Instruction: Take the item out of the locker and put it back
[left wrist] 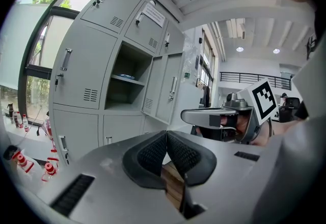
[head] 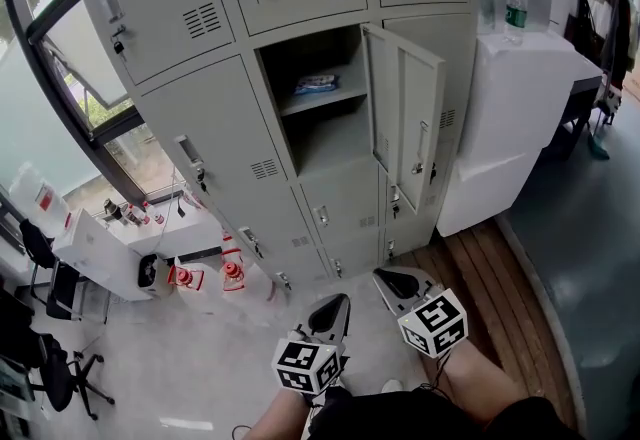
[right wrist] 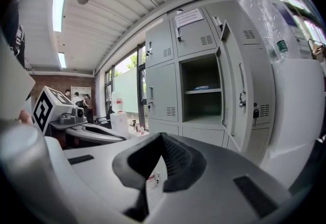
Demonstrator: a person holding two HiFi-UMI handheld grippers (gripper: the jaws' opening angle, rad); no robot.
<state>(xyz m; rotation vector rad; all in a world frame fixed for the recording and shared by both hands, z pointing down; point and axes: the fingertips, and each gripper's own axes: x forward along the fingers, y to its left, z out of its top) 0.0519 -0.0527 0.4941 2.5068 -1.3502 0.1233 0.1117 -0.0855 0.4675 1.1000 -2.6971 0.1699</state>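
The grey locker [head: 320, 118] stands with its door [head: 405, 113] swung out to the right. A flat blue and white item [head: 316, 84] lies on its inner shelf. Both grippers hang low in front of the lockers, well short of the opening. My left gripper [head: 336, 302] is shut and holds nothing, and my right gripper [head: 386, 277] beside it is shut and empty too. In the left gripper view the jaws [left wrist: 166, 134] meet, and the item [left wrist: 125, 76] shows on the shelf. The right gripper view has its jaws [right wrist: 162, 136] closed, with the item [right wrist: 202, 87] far ahead.
A white cabinet [head: 520, 118] with a water bottle [head: 515, 3] on top stands right of the lockers. Small red and white things [head: 185, 276] sit on the floor at the left by a window. Wooden flooring [head: 480, 268] lies at the right.
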